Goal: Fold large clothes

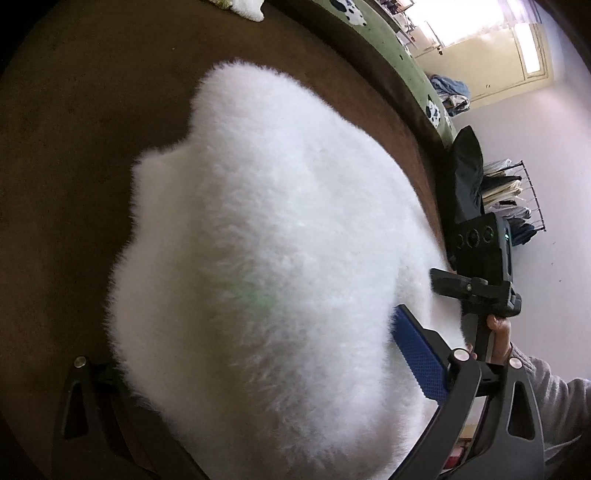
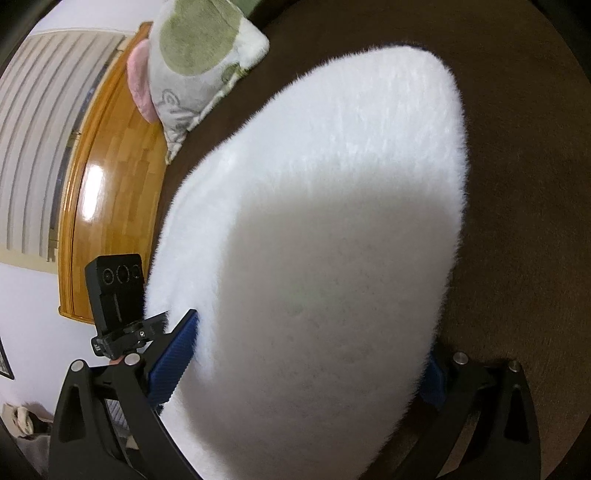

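A white fleece (image 1: 258, 240) is gripped over a brown bed (image 1: 74, 147); both the left gripper (image 1: 266, 373) and right gripper (image 2: 306, 354) are clamped on it.

Daylight is flooding in, and the fisheye lenses are bending both views

A window (image 1: 480, 18) is blowing out to white, while the brown bed cover (image 1: 74, 147) is staying dim. A soft shadow is falling across the white fluffy garment (image 2: 332, 277), glare is shining on the wooden headboard (image 2: 92, 192), and dark vignetting is curving the edges.
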`<state>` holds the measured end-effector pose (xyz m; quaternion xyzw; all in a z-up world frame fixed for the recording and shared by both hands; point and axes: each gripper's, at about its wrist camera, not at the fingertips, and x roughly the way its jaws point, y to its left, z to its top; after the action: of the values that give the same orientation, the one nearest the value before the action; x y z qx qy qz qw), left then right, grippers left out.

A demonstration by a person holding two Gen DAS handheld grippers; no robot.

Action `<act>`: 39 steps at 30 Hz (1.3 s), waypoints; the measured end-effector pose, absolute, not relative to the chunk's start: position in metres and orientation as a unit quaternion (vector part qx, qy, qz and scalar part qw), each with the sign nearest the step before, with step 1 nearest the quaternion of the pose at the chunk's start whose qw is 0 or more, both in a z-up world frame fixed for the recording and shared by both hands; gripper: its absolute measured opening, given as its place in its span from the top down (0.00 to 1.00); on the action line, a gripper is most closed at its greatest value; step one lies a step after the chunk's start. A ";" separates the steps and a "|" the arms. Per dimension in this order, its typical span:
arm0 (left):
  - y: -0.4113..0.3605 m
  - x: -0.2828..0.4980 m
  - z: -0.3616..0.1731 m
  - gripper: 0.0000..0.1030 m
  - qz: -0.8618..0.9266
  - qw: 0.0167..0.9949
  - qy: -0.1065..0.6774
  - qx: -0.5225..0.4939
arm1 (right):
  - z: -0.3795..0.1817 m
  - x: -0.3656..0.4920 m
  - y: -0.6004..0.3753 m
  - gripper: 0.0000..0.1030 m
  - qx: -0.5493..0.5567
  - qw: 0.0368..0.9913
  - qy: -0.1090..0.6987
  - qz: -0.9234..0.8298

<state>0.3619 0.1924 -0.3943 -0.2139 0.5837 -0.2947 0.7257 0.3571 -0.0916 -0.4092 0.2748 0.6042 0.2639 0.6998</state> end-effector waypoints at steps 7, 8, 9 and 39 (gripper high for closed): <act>0.194 0.354 -0.392 0.32 -0.301 0.735 0.568 -0.214 | -0.404 0.344 -0.097 0.21 0.268 0.721 0.583 0.262; 0.202 0.356 -0.397 0.38 -0.301 0.728 0.568 -0.240 | -0.406 0.344 -0.098 0.23 0.271 0.720 0.583 0.260; 0.206 0.357 -0.401 0.39 -0.302 0.722 0.567 -0.258 | -0.406 0.344 -0.098 0.24 0.270 0.721 0.583 0.260; 0.174 0.328 -0.295 0.56 -0.235 0.767 0.573 -0.167 | -0.278 0.315 -0.075 0.54 0.235 0.744 0.543 0.309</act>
<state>0.3277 0.1741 -0.2955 -0.1673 0.5729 -0.2353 0.7671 0.3152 -0.0746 -0.2781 0.2348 0.5430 0.3095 0.7445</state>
